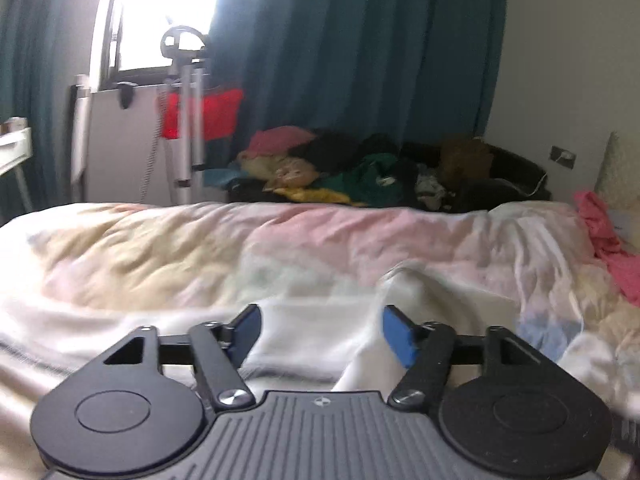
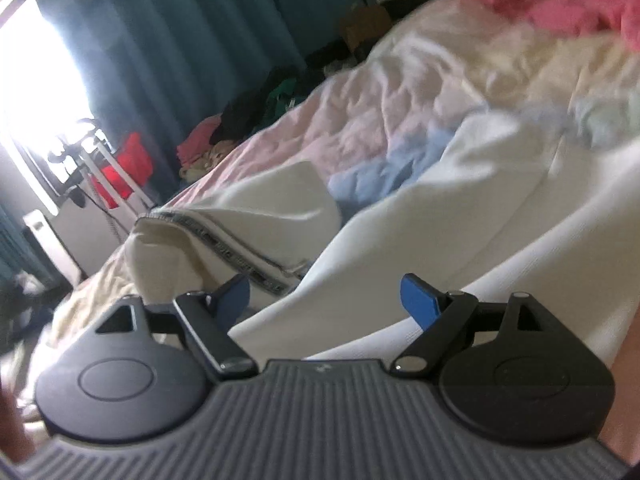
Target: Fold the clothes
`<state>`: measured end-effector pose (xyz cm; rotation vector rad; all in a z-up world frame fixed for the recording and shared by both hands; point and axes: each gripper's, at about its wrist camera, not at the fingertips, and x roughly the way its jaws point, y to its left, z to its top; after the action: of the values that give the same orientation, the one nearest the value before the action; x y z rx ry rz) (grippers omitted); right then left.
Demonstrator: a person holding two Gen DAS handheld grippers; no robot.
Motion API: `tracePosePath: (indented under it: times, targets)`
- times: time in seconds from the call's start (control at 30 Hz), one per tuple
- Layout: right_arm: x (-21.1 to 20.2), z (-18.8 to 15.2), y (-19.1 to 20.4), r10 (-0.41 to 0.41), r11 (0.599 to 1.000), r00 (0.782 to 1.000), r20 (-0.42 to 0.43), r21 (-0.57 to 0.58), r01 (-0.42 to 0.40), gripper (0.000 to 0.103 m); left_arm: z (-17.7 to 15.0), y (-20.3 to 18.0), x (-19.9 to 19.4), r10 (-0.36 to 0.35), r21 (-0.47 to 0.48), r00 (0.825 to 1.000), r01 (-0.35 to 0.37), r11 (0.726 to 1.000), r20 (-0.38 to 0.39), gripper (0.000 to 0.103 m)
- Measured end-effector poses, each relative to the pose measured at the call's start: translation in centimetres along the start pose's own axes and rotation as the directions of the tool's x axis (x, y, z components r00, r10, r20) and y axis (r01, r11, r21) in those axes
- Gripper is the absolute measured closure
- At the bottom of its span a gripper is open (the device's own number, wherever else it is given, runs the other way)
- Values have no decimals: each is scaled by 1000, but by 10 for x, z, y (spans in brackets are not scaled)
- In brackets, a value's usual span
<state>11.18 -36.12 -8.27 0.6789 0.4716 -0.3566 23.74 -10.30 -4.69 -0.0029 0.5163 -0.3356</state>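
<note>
A white garment [image 1: 320, 336] lies rumpled on the bed's pastel quilt [image 1: 160, 248]. My left gripper [image 1: 320, 334] is open just above it, with cloth between and below its blue pads [image 1: 396, 334]. In the right wrist view the same white garment [image 2: 460, 200] stretches across the bed, and a part with a dark patterned trim [image 2: 240, 256] is bunched at the left. My right gripper [image 2: 326, 300] is open over the white cloth, holding nothing. A pink garment [image 2: 560, 4] lies farther up the bed.
Beyond the bed a dark case holds a heap of mixed clothes [image 1: 360, 172]. A metal stand with a red cloth [image 1: 192, 116] stands by the window. Teal curtains [image 1: 360, 40] hang behind. The pink garment [image 1: 608, 240] lies at the bed's right end.
</note>
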Motion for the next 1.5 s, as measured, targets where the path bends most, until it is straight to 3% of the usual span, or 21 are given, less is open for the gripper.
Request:
tracePosePath:
  times: [0.17, 0.3, 0.37, 0.47, 0.7, 0.77, 0.9, 1.0, 1.1, 1.13, 1.17, 1.2, 1.27, 1.4, 1.5]
  targets:
    - [5, -4, -8, 125, 986, 990, -56, 115, -118, 18, -44, 31, -85, 100, 0, 995, -100, 995, 32, 22]
    - [5, -10, -5, 287, 944, 954, -88, 195, -266, 18, -68, 41, -131, 177, -54, 984, -176, 983, 3, 21]
    - [7, -14, -2, 382, 904, 917, -116, 252, -345, 18, -70, 44, -142, 189, -97, 982, -190, 977, -20, 21]
    - [15, -19, 0, 524, 816, 836, -163, 376, -438, 18, -74, 47, -149, 185, -155, 983, -183, 971, -1, 21]
    - [56, -19, 2, 610, 635, 785, -106, 658, -404, 18, -88, 67, -120, 194, -223, 981, -186, 957, 13, 21]
    - [78, -18, 1, 583, 567, 811, -56, 743, -356, 17, -92, 75, -109, 187, -261, 982, -181, 948, -2, 21]
    - [110, -11, 14, 467, 566, 884, -21, 775, -281, 19, -100, 86, -98, 159, -298, 987, -154, 942, -7, 21]
    - [124, -6, 24, 303, 578, 953, -27, 800, -161, 19, -104, 89, -92, 139, -310, 990, -138, 941, -19, 21]
    - [127, 2, 30, 146, 539, 989, 20, 837, -96, 22, -107, 93, -84, 119, -333, 992, -124, 935, -37, 21]
    - [127, 10, 34, 87, 560, 996, 25, 825, -69, 27, -109, 95, -82, 115, -342, 992, -123, 932, -43, 21]
    - [128, 20, 38, 37, 600, 999, 22, 799, -40, 40, -110, 97, -81, 111, -354, 993, -121, 927, -49, 21]
    - [129, 30, 42, -12, 636, 1000, 22, 771, -9, 63, -111, 100, -80, 106, -369, 993, -118, 922, -53, 21]
    - [132, 51, 45, -73, 697, 997, 17, 716, 38, 85, -112, 106, -79, 96, -401, 994, -111, 910, -56, 21]
    - [134, 106, 59, -104, 821, 992, 78, 569, 41, 95, -111, 114, -79, 94, -437, 995, -103, 893, -44, 22]
    - [120, 169, 87, -53, 898, 985, 164, 440, -25, 95, -110, 117, -80, 96, -451, 995, -103, 887, -37, 22]
